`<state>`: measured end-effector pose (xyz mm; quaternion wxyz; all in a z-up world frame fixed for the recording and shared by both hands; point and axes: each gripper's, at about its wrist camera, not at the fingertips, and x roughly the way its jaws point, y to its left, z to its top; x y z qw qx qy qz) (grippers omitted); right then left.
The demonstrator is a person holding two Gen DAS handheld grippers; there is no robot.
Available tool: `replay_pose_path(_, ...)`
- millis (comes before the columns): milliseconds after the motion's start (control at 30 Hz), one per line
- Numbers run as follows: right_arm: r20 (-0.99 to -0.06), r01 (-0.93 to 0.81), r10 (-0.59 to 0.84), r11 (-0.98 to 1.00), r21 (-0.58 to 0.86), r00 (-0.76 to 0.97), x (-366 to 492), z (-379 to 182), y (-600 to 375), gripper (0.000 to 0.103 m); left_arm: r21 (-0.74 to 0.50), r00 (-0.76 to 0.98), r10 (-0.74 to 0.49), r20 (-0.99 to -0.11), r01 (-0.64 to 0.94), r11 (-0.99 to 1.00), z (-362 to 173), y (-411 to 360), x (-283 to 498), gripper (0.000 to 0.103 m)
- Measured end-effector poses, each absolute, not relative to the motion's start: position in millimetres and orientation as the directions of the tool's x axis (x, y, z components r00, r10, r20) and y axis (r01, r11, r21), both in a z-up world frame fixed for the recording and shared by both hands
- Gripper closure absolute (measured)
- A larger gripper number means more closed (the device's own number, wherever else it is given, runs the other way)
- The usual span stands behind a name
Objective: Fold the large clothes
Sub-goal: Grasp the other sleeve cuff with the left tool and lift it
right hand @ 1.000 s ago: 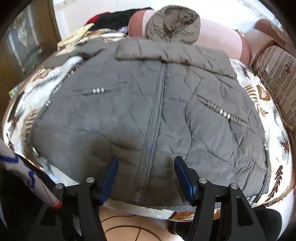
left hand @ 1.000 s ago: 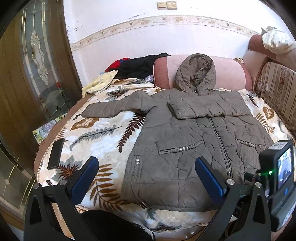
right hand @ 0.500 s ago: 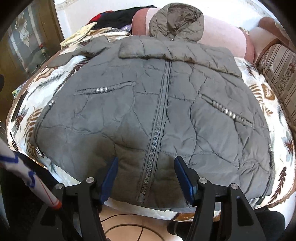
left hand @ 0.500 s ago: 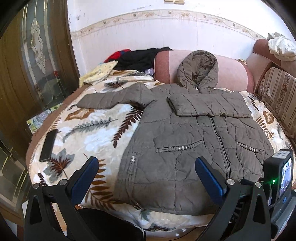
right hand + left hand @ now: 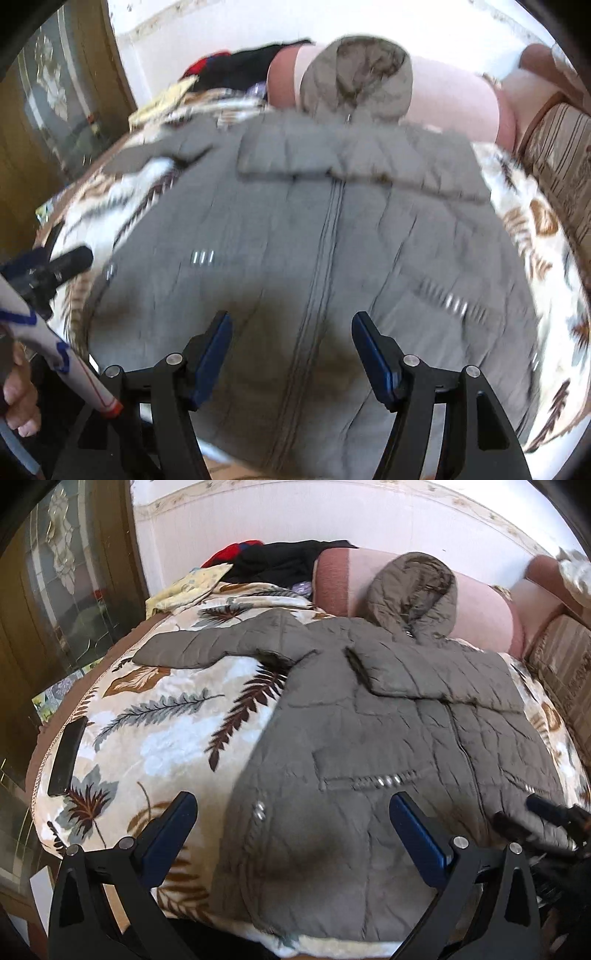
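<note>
Nearest the cameras, both tongs hang spread and empty over the hem of the grey padded coat (image 5: 388, 746): left gripper (image 5: 291, 830) wide, right gripper (image 5: 291, 354) with jaws opening, likely readying for a fold. Across the leaf-print blanket (image 5: 166, 738) the coat lies flat, one sleeve (image 5: 436, 675) already crossing its chest. Only the left view shows the other sleeve (image 5: 207, 648) outstretched and the dark phone (image 5: 66, 757).

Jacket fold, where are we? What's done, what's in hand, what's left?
Done: the grey jacket lies flat, zipped, on the leaf-print blanket, with one sleeve folded across the chest.
In hand: nothing gripped. The left tool hovers open over the hem; the right tool straddles the zipper, jaws opening, fabric below unpinched.
Left: the outstretched sleeve, the hood and the body fold.
</note>
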<state>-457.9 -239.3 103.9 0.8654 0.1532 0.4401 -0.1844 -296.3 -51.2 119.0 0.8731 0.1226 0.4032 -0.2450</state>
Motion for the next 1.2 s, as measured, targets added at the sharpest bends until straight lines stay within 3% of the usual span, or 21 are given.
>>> replay_pose_path(467,-0.806,0.472,-0.236,0.879,0.06,0.542,-423,77,-330,0.031,0.064,0.583,-0.198,-0.788,0.398,0.915,109,-54,-174,0.0)
replay_pose_path(733,-0.836,0.433,-0.129,0.89,0.139,0.534,-425,41,-347,0.03,0.008,0.588,-0.125,-0.799,0.218,0.976,97,-27,-57,0.0)
replay_pose_path(833,-0.842,0.437,-0.112,0.886,0.156,0.528,-422,37,-351,0.026,-0.032,0.586,-0.1,-0.804,0.125,0.992,93,-6,0,0.0)
replay_pose_path(1033,-0.86,0.432,-0.148,0.897,0.091,0.488,-412,32,-347,0.021,-0.237,0.559,-0.151,-0.816,-0.085,0.968,70,51,88,0.0)
replay_pose_path(1200,-0.863,0.443,-0.134,0.89,0.112,0.488,-409,28,-353,0.018,-0.38,0.531,-0.227,-0.817,-0.197,0.904,39,80,132,0.02)
